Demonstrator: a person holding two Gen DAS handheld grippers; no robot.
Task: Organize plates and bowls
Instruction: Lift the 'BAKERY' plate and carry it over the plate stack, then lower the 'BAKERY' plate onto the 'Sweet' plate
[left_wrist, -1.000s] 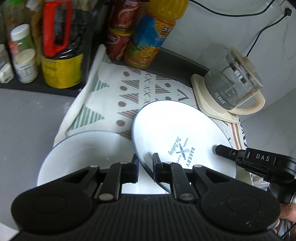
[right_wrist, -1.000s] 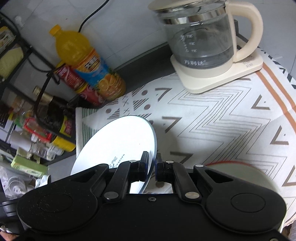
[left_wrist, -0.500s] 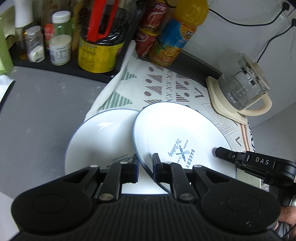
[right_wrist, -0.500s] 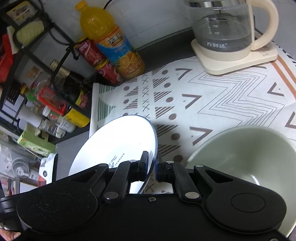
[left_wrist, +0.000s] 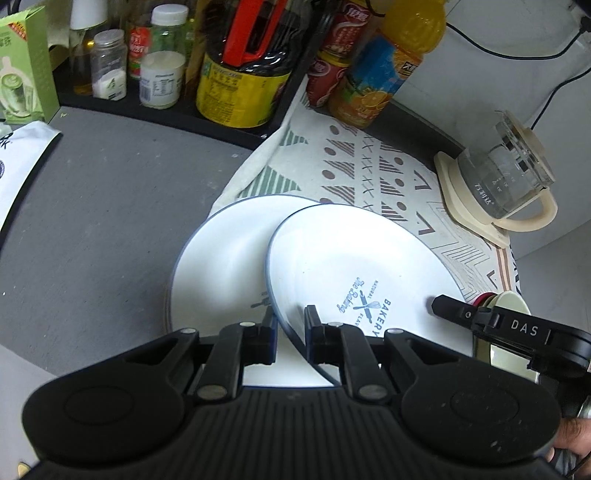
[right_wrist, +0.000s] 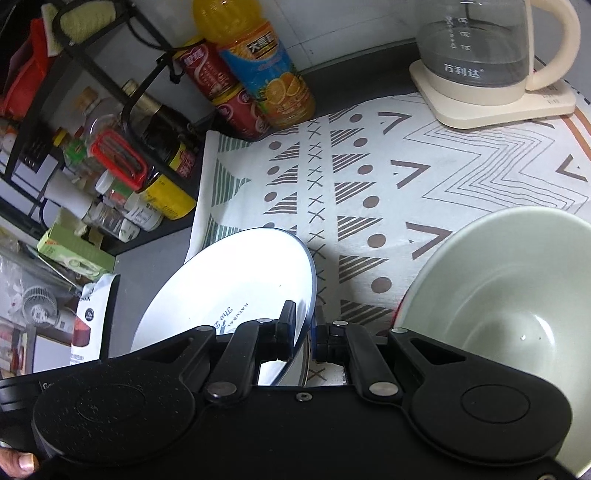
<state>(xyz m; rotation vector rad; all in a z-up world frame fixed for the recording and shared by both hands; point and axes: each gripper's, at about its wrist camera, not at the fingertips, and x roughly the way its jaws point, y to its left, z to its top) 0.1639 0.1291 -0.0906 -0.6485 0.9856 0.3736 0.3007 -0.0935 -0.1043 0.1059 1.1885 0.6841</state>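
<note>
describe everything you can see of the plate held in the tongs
The held plate is round, glossy white, ceramic-looking, with a thin blue rim and blue "Natural The Baking Bakery" print around a crossed whisk and rolling pin. It is tilted, lifted over a second, similar plate. The left tongs and right tongs each pinch its rim.

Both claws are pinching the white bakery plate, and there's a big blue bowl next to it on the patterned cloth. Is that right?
Not quite. The bowl is pale green, not blue, as the right wrist view shows. The rest holds: the left claw and right claw both pinch the white bakery plate, with the bowl beside it on the patterned cloth.
</note>
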